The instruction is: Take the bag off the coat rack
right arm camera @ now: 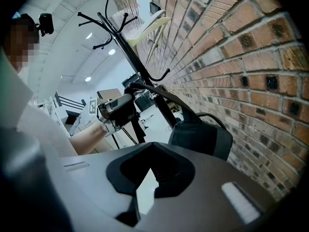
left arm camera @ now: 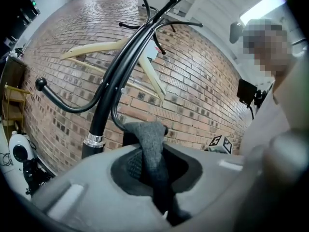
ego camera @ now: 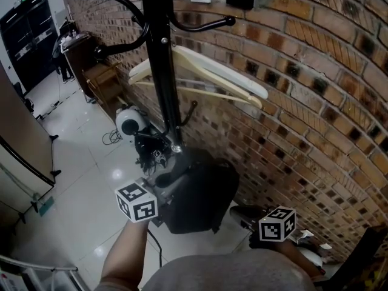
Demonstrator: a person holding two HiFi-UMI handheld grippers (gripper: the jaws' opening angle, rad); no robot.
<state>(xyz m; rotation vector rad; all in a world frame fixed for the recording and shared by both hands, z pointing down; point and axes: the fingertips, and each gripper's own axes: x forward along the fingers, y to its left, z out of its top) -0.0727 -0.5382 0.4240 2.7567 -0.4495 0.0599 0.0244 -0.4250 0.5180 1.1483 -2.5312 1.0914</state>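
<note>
A dark bag (ego camera: 200, 193) hangs low on the black coat rack (ego camera: 162, 59), close to the brick wall. Its grey strap (left arm camera: 152, 149) runs up over a low hook of the rack. My left gripper (ego camera: 165, 179) is at the bag's top left, shut on that strap, which passes between its jaws in the left gripper view (left arm camera: 159, 187). The right gripper view shows the bag (right arm camera: 200, 137) and the left gripper (right arm camera: 116, 110) beside the pole. My right gripper (ego camera: 251, 220) is low at the bag's right, apart from it, its jaws slightly open (right arm camera: 145, 192) with nothing between them.
Two pale wooden hangers (ego camera: 206, 77) hang on the rack above the bag. A white round device (ego camera: 128, 123) with cables sits on the tiled floor by the rack's base. A wooden cabinet (ego camera: 100, 77) stands further left along the brick wall (ego camera: 303, 102).
</note>
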